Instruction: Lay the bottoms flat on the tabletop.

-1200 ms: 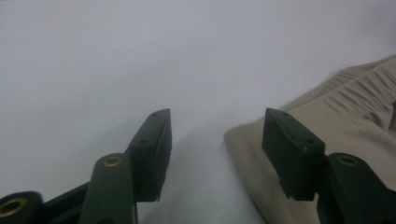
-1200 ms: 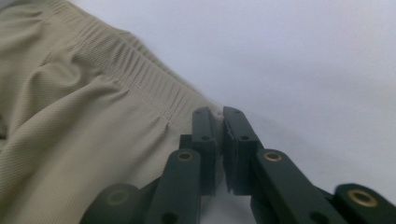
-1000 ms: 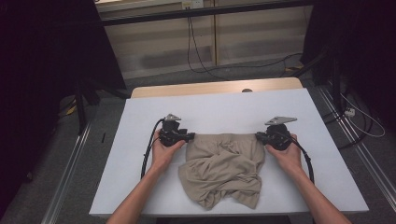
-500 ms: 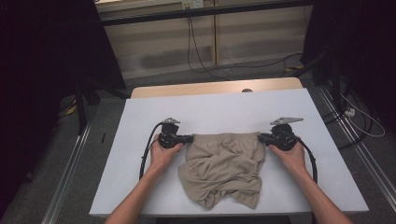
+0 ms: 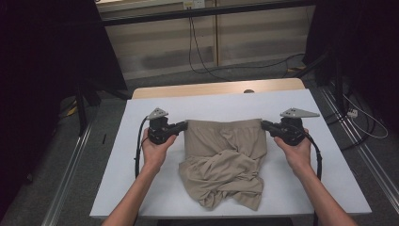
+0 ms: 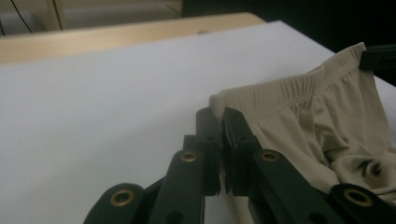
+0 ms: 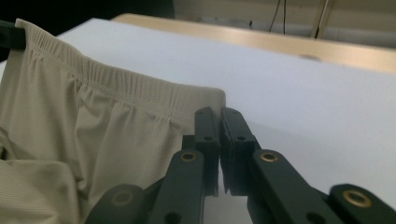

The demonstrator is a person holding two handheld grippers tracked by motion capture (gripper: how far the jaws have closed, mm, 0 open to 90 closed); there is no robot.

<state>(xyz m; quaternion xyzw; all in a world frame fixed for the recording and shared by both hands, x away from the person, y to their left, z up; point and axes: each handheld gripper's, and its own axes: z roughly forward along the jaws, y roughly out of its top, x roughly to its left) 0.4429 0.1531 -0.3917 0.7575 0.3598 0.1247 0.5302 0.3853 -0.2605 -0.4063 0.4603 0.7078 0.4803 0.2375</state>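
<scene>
Beige shorts [image 5: 221,155] lie mid-table [image 5: 141,188], waistband stretched between left gripper [image 5: 184,125] and right gripper [image 5: 263,125], each pinched tight on a waistband corner. Advice: lift both evenly, hold the band taut and level, let the crumpled legs hang free
</scene>
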